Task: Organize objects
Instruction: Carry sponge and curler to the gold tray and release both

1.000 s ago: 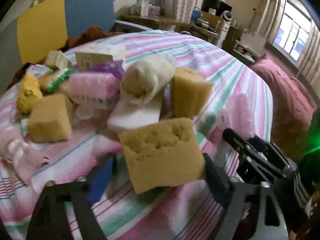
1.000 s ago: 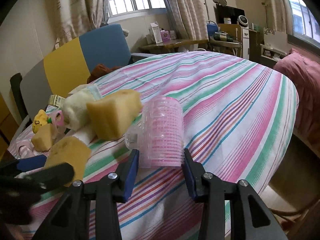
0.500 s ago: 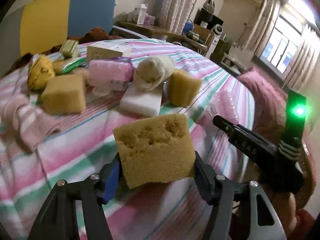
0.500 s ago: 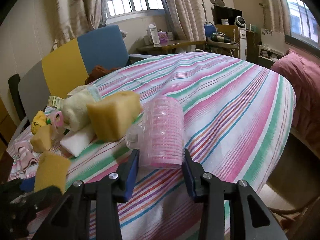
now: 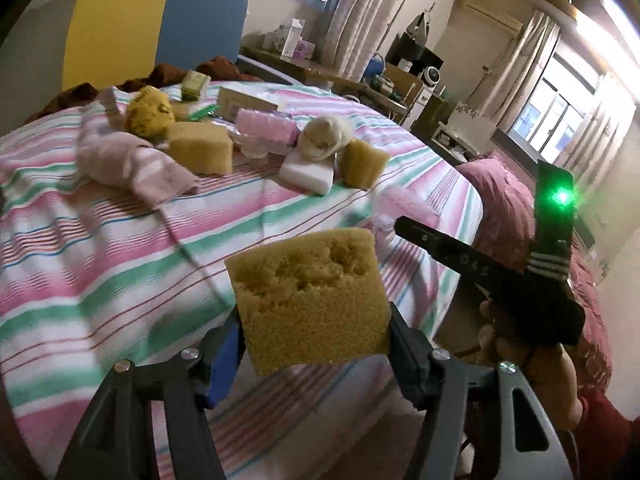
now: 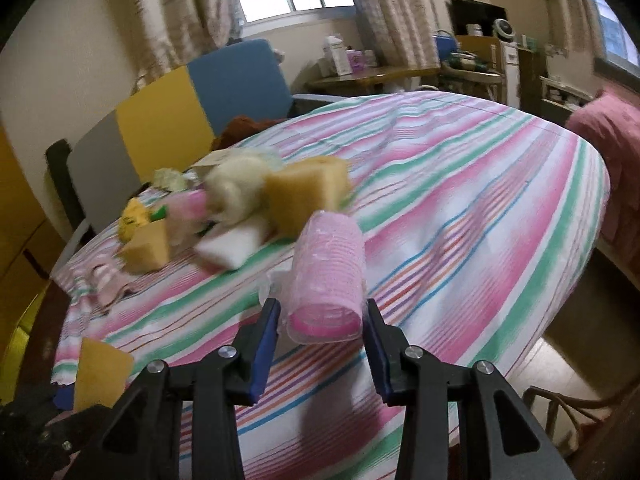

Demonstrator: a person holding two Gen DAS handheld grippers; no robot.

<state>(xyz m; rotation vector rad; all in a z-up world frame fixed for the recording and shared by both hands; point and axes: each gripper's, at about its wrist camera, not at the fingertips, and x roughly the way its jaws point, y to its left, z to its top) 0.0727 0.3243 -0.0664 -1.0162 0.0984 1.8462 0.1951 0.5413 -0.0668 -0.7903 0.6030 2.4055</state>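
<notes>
My left gripper (image 5: 314,328) is shut on a yellow sponge (image 5: 308,296) and holds it above the near edge of the striped table (image 5: 100,248). The same sponge (image 6: 102,376) shows at the lower left of the right wrist view. My right gripper (image 6: 322,316) is shut on a pink hair roller in clear wrap (image 6: 326,276), lifted off the cloth. The right gripper's body with a green light (image 5: 560,200) shows at the right of the left wrist view.
A pile lies at the far left of the table: two more sponges (image 5: 202,146) (image 5: 362,164), a white block (image 5: 308,170), a cream sock roll (image 5: 322,138), pink rollers (image 5: 266,126), a pink cloth (image 5: 132,160), a yellow toy (image 5: 150,114), a box (image 5: 244,100). A chair (image 6: 172,120) stands behind.
Both grippers have pulled back toward the table's near edge and risen. The sponge and the roller have come along, and the roller is now off the cloth.
</notes>
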